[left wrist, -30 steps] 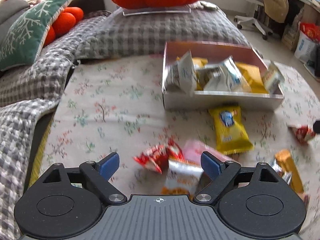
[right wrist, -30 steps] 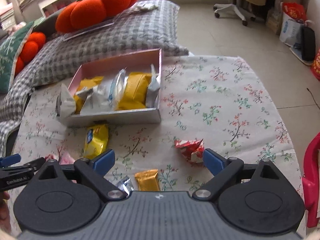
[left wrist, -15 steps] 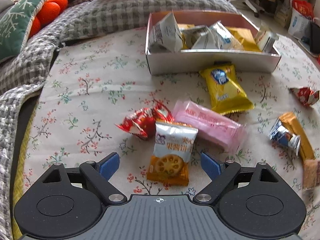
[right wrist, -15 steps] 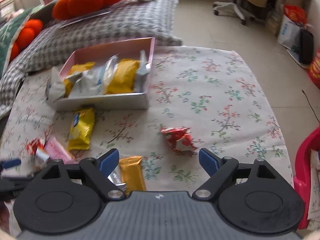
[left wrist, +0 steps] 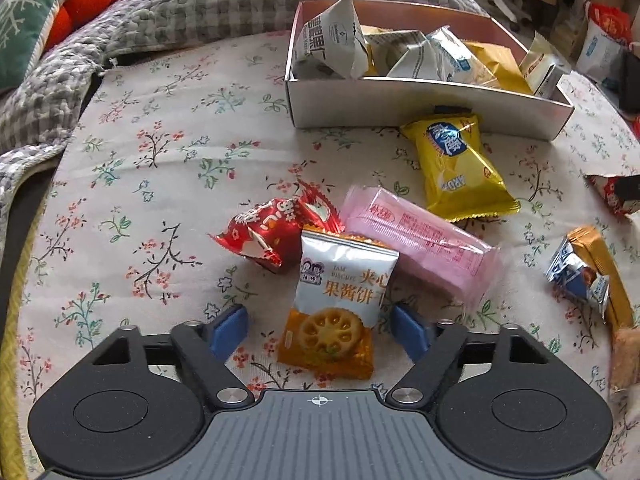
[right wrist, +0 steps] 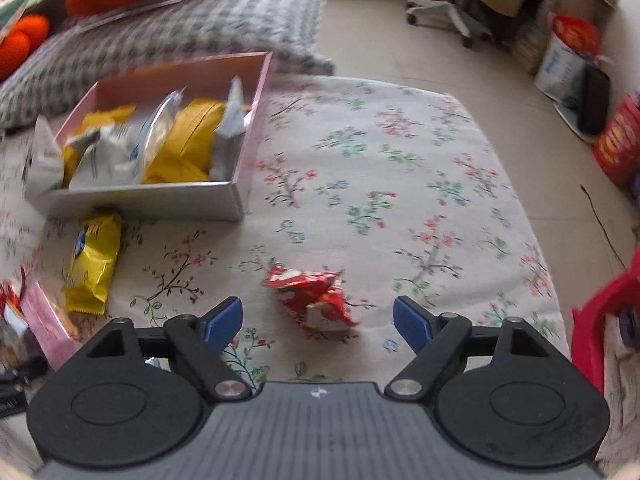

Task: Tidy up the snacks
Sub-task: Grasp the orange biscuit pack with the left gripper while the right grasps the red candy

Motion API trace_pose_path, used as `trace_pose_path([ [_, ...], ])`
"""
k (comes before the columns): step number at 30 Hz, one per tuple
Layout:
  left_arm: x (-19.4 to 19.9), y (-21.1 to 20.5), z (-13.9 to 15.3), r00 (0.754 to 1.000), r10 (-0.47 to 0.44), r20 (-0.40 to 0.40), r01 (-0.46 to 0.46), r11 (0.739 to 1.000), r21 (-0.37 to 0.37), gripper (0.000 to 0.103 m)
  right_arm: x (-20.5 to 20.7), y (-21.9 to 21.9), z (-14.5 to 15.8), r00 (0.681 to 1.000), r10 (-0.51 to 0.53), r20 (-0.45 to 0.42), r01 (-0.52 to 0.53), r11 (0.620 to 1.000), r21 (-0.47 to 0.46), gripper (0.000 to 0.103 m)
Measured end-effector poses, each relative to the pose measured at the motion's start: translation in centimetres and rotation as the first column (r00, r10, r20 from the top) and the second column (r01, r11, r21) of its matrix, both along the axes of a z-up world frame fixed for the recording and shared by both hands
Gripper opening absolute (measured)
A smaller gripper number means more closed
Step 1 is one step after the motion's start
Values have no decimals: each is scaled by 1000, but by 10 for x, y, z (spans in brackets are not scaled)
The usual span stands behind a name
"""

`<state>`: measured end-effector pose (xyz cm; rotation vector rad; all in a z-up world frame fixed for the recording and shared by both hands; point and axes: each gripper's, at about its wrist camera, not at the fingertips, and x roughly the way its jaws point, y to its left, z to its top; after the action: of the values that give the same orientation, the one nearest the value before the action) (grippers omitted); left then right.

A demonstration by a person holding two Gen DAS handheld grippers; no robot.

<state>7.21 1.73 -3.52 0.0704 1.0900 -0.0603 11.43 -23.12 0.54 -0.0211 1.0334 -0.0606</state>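
The left claw (left wrist: 319, 330) is held apart around the jam biscuit packet (left wrist: 336, 304), which lies on the floral desk (left wrist: 160, 152). The right claw (right wrist: 318, 322) is spread apart around a red wrapper (right wrist: 314, 300). The snack box (left wrist: 420, 98) is seen farther back.

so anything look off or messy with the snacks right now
Yes. Several packets lie loose on the floral cloth outside the box; the jam biscuit packet overlaps the pink packet, and the red wrapper looks crumpled.

Left hand-held gripper (left wrist: 318, 334), right hand-held gripper (right wrist: 318, 322): black bodies, blue fingertip pads, silver screws.
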Motion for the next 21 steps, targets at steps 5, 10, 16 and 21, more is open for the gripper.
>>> trace_pose_path([
  [5, -2, -4, 3, 1000, -24, 16, 24, 1000, -8, 48, 11, 8, -13, 999, 45, -19, -45, 999, -28, 68],
  [10, -1, -4, 5, 999, -24, 22, 24, 1000, -9, 39, 19, 8, -28, 997, 56, -57, -58, 997, -42, 46],
  [16, -2, -5, 7, 999, -33, 21, 34, 999, -31, 37, 20, 0, -27, 997, 29, -65, -29, 1000, 4, 34],
  [21, -6, -6, 17, 998, -48, 50, 50, 998, -37, 37, 19, -5, -20, 999, -1, -49, 3, 999, 48, 31],
])
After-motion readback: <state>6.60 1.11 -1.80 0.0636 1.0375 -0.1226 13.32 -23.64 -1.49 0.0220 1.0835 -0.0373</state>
